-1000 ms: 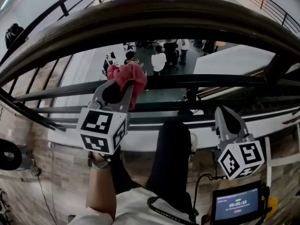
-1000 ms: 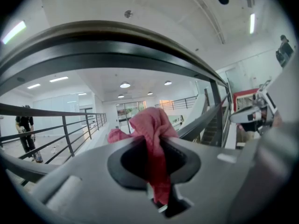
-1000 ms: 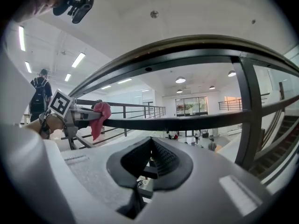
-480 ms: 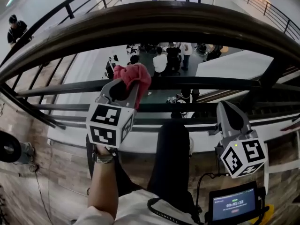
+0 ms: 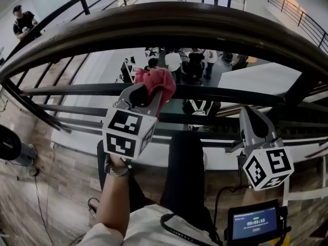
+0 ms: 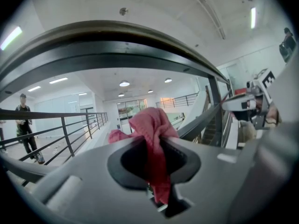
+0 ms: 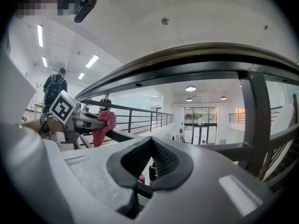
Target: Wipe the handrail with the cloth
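— Where is the handrail (image 5: pixel 169 22)?
— It arches wide and dark across the top. Beneath it, the left gripper (image 5: pixel 148 93) is clamped on the pink cloth (image 5: pixel 161 80), not touching the rail.
— And the right gripper (image 5: pixel 250 116)?
— Lower under the handrail, jaws together, nothing between them.

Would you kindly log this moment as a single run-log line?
left gripper: shut on cloth | right gripper: shut, empty | cloth below handrail, no contact yet
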The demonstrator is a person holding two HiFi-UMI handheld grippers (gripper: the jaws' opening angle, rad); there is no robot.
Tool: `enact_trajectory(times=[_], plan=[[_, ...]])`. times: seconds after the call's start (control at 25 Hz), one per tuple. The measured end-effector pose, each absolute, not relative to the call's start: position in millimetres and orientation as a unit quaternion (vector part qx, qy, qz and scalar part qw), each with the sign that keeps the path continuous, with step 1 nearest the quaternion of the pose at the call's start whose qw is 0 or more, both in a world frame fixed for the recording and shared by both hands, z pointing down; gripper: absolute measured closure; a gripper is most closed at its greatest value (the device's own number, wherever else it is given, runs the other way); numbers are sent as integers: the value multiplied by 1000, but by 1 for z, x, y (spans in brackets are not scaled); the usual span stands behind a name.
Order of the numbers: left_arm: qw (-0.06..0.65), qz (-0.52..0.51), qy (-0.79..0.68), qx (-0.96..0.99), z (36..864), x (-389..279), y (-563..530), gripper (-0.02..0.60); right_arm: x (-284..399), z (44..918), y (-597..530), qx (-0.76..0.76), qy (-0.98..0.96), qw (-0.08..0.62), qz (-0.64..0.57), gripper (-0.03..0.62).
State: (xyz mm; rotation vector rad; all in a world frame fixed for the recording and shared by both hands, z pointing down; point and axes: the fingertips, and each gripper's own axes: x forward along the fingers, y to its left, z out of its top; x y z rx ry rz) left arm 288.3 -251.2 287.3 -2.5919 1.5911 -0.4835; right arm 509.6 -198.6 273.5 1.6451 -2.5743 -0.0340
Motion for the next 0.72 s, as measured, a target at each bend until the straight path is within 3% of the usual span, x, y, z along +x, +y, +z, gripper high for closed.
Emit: enact_trajectory(times=[0.72], plan=[[10, -170, 517, -839, 275, 391, -259, 511, 589, 249, -236, 507, -861, 32, -19, 591]])
